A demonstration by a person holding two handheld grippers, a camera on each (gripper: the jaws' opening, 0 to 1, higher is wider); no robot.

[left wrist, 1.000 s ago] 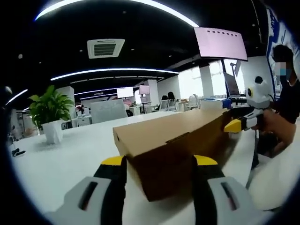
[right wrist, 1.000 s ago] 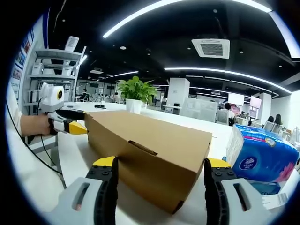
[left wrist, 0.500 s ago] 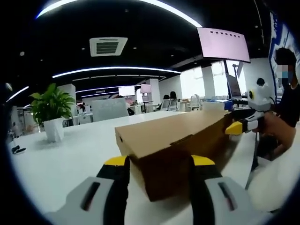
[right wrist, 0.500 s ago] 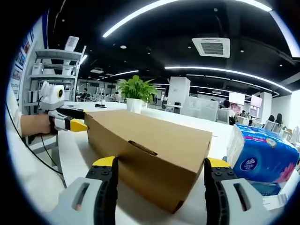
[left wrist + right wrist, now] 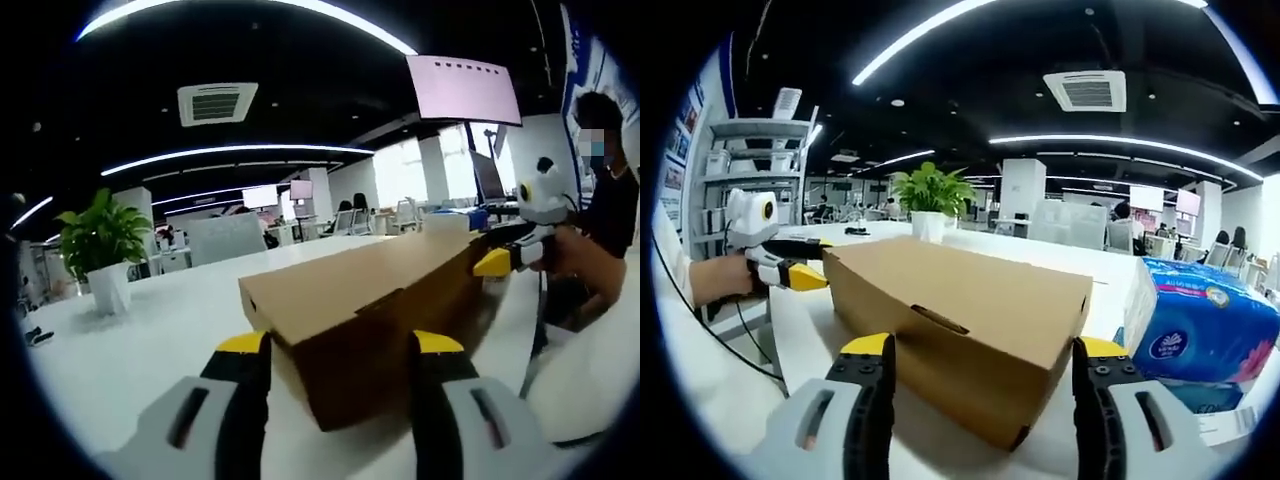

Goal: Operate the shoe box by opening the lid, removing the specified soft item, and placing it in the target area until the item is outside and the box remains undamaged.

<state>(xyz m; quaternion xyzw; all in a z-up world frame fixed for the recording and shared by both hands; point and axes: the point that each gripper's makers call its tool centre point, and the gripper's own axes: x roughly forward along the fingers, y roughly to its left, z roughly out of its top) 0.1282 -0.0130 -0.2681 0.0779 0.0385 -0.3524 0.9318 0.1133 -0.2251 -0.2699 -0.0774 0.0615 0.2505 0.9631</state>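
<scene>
Only right view shows tissue pack [image 5: 1195, 330] beside shoe box [image 5: 960, 310]; both hand-held grippers released.

A closed brown cardboard box [image 5: 370, 320] is seen lying on a white tabletop [image 5: 130, 350], with its near end set between the parted yellow-tipped jaws of the left gripper [image 5: 340, 345]. At the box's far end, the right gripper [image 5: 497, 262] is held by a hand [image 5: 580, 262], its yellow tip touching or just beside the box's upper edge. A potted green plant [image 5: 100, 250] is placed well apart on the tabletop to the left, and a person in dark clothes [image 5: 610, 200] is seen at the right edge.
</scene>
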